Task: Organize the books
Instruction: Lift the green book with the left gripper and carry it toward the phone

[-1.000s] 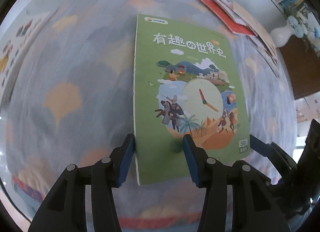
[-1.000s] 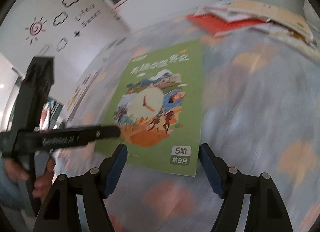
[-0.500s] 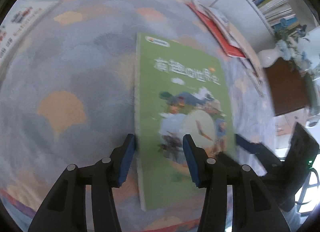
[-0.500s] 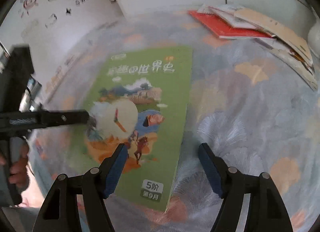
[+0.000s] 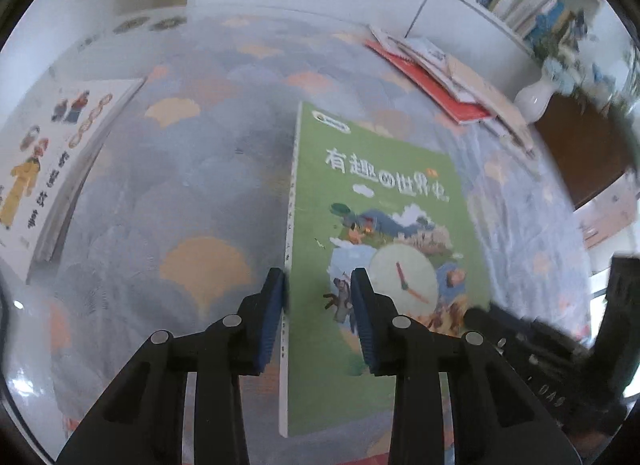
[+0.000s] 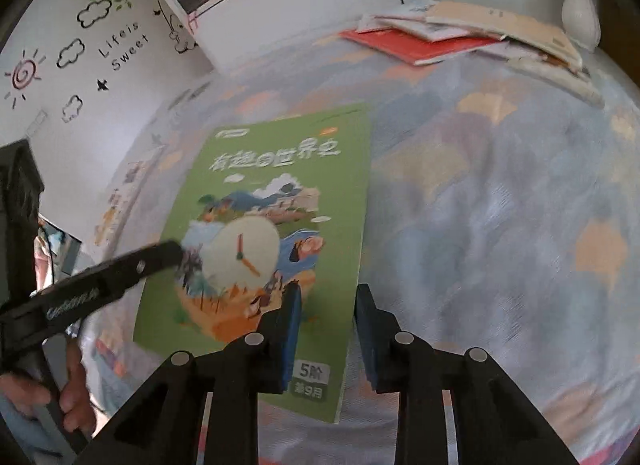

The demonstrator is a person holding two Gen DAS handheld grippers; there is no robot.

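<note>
A green book with a clock picture on its cover (image 5: 384,249) is lifted off the patterned bedspread (image 5: 192,193). My left gripper (image 5: 320,305) is shut on the book's spine edge. My right gripper (image 6: 326,321) is shut on the opposite edge of the same book (image 6: 280,201), near its lower right corner. Each gripper shows in the other's view, the right one (image 5: 532,345) and the left one (image 6: 104,277).
A loose pile of books with a red one at the bottom (image 5: 444,77) lies at the far side of the bed, also seen in the right wrist view (image 6: 460,37). A white picture book (image 5: 52,161) lies at the left. A white vase (image 5: 532,97) and bookshelves stand behind.
My right gripper has narrowed from wide open and closed on the book's right edge. The book has risen off the bedspread, and both views now look more toward the far wall.
</note>
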